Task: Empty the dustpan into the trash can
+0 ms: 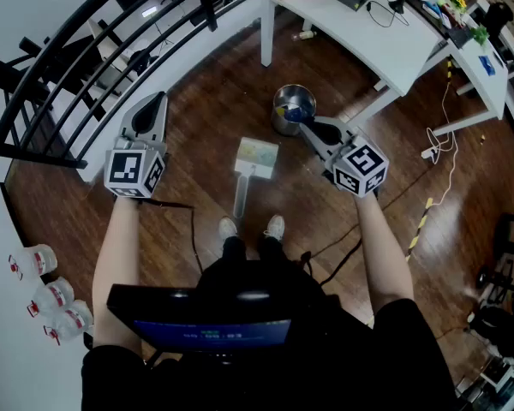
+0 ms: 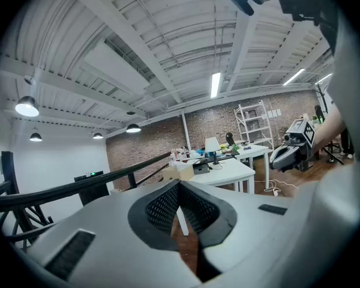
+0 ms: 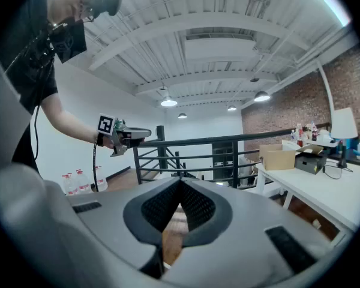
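A white dustpan lies on the wooden floor, its long handle pointing back toward my feet. Just beyond it stands a round metal trash can with something blue inside. My left gripper hovers to the left of the dustpan, shut and holding nothing; its pads meet in the left gripper view. My right gripper hangs right of the dustpan, close to the can's near rim, also shut and empty; its pads touch each other in the right gripper view. Each gripper view shows the other gripper across the room.
White tables with clutter stand behind the trash can. A black railing curves along the left. Several water bottles sit at the lower left. Cables trail over the floor on the right.
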The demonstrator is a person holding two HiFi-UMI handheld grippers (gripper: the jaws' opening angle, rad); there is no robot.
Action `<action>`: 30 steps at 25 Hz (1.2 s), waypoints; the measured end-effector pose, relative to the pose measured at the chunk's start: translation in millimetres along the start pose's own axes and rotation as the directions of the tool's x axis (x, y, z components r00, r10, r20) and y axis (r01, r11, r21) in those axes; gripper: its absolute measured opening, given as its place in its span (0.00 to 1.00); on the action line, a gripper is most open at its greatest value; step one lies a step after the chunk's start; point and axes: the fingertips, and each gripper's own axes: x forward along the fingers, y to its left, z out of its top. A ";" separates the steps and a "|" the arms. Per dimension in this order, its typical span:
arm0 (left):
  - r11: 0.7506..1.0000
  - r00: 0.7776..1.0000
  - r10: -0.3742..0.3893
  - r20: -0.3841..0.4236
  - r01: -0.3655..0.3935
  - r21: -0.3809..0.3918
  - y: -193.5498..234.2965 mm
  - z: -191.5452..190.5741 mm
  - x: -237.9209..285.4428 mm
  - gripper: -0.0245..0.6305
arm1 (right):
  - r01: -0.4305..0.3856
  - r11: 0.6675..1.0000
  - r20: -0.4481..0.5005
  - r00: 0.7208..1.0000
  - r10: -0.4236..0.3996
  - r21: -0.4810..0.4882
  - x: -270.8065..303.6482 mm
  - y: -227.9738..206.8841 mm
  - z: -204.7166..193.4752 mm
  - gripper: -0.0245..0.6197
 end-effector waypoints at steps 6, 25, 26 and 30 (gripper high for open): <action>1.000 1.000 -0.002 -0.005 0.002 -0.023 -17.6 -7.6 3.8 0.04 | -0.047 0.998 -0.004 0.999 0.047 0.031 5.7 -7.6 -12.2 0.04; 0.994 0.998 0.026 -0.050 -0.031 -0.104 -69.0 -25.2 -28.8 0.04 | -0.203 0.971 -0.092 0.972 0.215 0.130 7.2 30.9 -84.9 0.05; 0.993 0.999 0.025 -0.048 -0.030 -0.112 -69.9 -25.2 -31.0 0.04 | -0.208 0.970 -0.103 0.970 0.222 0.129 8.5 34.3 -91.4 0.05; 0.994 0.998 0.005 -0.062 -0.011 -0.111 -69.9 -32.1 -34.4 0.04 | -0.208 0.974 -0.151 0.964 0.220 0.094 16.2 51.0 -116.5 0.05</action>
